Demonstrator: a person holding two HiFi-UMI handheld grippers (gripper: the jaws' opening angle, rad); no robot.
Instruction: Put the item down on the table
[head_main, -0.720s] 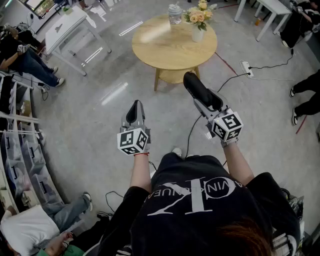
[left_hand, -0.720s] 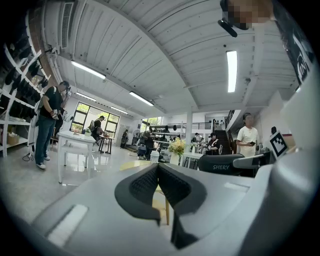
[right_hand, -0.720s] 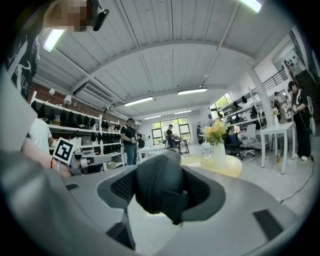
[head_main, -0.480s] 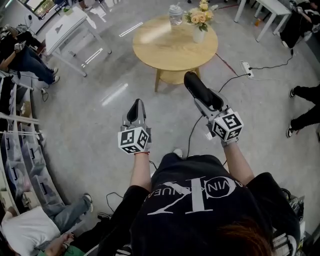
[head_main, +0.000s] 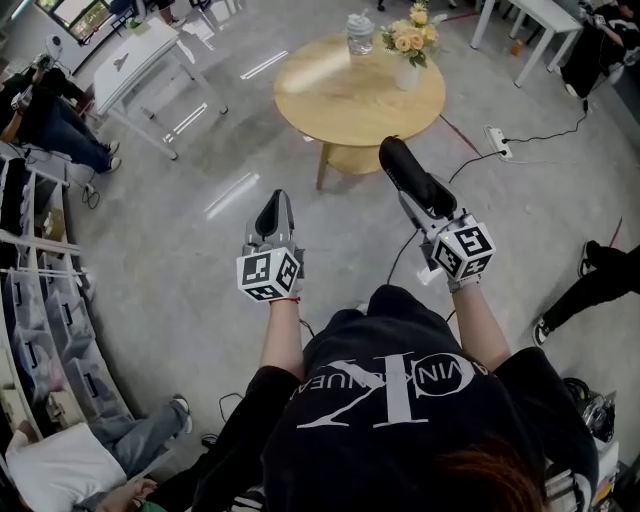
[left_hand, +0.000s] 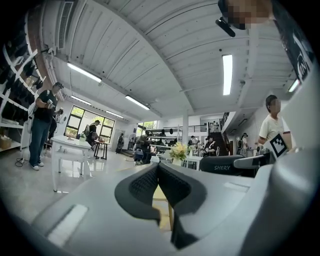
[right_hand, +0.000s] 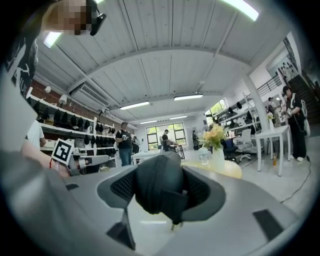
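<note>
My right gripper (head_main: 400, 165) is shut on a black rounded item (head_main: 412, 180), held level in the air short of the round wooden table (head_main: 345, 100). In the right gripper view the black item (right_hand: 159, 186) fills the gap between the grey jaws, with the table (right_hand: 229, 169) beyond it. My left gripper (head_main: 272, 212) hangs level to the left, lower in the head view, jaws shut with nothing between them; its dark pads (left_hand: 145, 186) meet at the tips. A vase of flowers (head_main: 408, 45) and a clear jar (head_main: 360, 32) stand at the table's far side.
A white table (head_main: 140, 55) stands at the back left and another (head_main: 545, 25) at the back right. A power strip (head_main: 493, 137) with cables lies on the floor right of the round table. Shelves (head_main: 40, 300) line the left side. People sit and stand around the room.
In the head view the table and both grippers have shifted slightly right and down. A person at the right edge has walked on. Both grippers keep their pose and grip.
</note>
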